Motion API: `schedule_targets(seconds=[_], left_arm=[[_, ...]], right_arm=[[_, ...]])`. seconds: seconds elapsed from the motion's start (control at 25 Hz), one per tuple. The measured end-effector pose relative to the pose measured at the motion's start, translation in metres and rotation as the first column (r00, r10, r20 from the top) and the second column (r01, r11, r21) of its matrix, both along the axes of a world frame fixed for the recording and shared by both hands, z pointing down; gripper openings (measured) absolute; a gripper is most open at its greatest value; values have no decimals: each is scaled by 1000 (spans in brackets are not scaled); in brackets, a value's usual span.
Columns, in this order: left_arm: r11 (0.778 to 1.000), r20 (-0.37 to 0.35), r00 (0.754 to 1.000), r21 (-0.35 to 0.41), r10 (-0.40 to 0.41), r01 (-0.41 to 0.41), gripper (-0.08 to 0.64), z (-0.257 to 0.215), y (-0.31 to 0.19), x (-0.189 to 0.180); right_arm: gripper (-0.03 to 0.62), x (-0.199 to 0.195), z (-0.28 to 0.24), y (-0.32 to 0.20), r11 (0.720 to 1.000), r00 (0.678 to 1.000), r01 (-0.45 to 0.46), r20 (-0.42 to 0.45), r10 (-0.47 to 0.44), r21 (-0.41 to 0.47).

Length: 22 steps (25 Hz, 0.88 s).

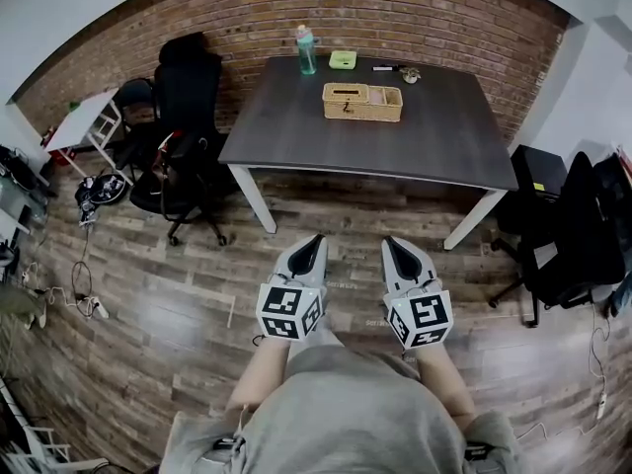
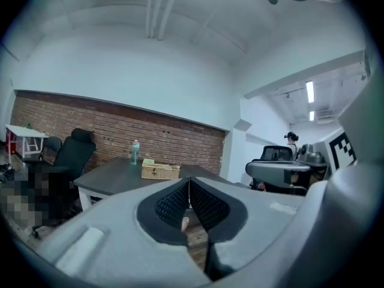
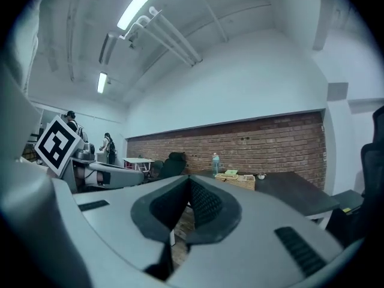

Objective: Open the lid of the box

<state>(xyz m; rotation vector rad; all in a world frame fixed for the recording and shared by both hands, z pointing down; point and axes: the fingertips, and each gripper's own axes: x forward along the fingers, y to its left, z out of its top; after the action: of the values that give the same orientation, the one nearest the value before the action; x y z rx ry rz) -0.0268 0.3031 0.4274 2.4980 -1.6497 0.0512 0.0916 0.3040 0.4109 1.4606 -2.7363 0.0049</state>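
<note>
A woven wicker box (image 1: pixel 362 102) with a closed lid over its left half sits on the dark grey table (image 1: pixel 296 136) toward the back. It also shows small in the left gripper view as the wicker box (image 2: pixel 160 171) and in the right gripper view as the wicker box (image 3: pixel 239 180). My left gripper (image 1: pixel 314 239) and right gripper (image 1: pixel 391 242) are held side by side over the wooden floor, well short of the table's near edge. Both are shut with nothing between their jaws, which meet at the tips.
On the table stand a teal bottle (image 1: pixel 306 50), a green pad (image 1: pixel 343 59) and a small object (image 1: pixel 409 74). A black office chair (image 1: pixel 184 126) is left of the table, another chair (image 1: pixel 573 235) at right. A white side table (image 1: pixel 84 118) stands at far left.
</note>
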Motion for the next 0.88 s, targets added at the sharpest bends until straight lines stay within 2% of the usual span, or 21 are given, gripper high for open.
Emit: schedule_targets(seconds=[0.76,0.88], left_arm=[[999,7,1000,-45,11,-10,25,13,14,31],[998,8,1000,-55,17,-16,55,14,12,32]], right_arm=[[5,29,22,10,996,997,33,68,-27,-84],[11,31,22,8,996,998,27,62,-22,-84]])
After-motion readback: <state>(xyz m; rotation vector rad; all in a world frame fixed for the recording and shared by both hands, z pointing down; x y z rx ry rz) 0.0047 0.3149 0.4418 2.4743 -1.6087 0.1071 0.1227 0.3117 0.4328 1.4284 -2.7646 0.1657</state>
